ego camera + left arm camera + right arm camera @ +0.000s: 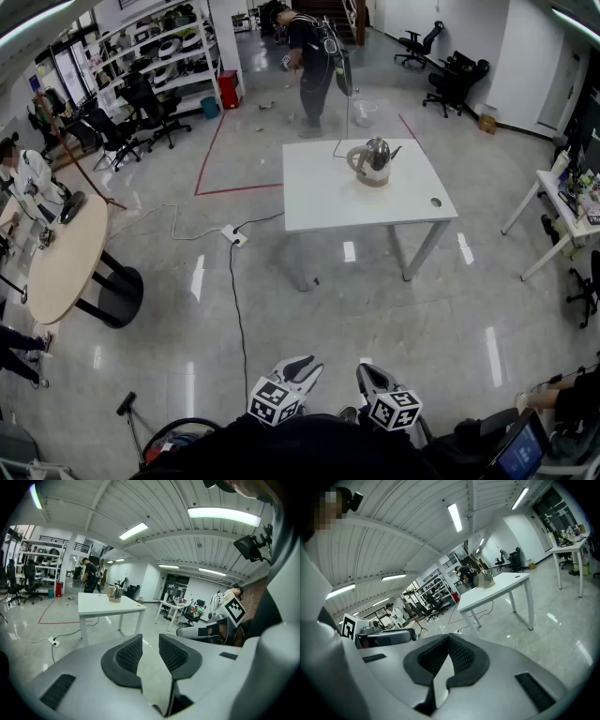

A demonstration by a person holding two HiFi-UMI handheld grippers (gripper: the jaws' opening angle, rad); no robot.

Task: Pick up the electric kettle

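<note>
The steel electric kettle (373, 161) stands upright on its base at the far side of a white table (323, 204), several steps ahead of me. It shows small and distant in the left gripper view (114, 593) and the right gripper view (486, 580). Both grippers are held low in front of my body, far from the table. My left gripper (302, 367) (151, 654) has its jaws a little apart with nothing between them. On my right gripper (368, 375) (449, 641) the jaw tips touch, and it holds nothing.
A person (309, 56) stands beyond the table. A power strip (234, 236) and its cable lie on the floor left of the table. A round wooden table (66, 253) is at the left, a desk (562, 216) at the right, with office chairs and shelves behind.
</note>
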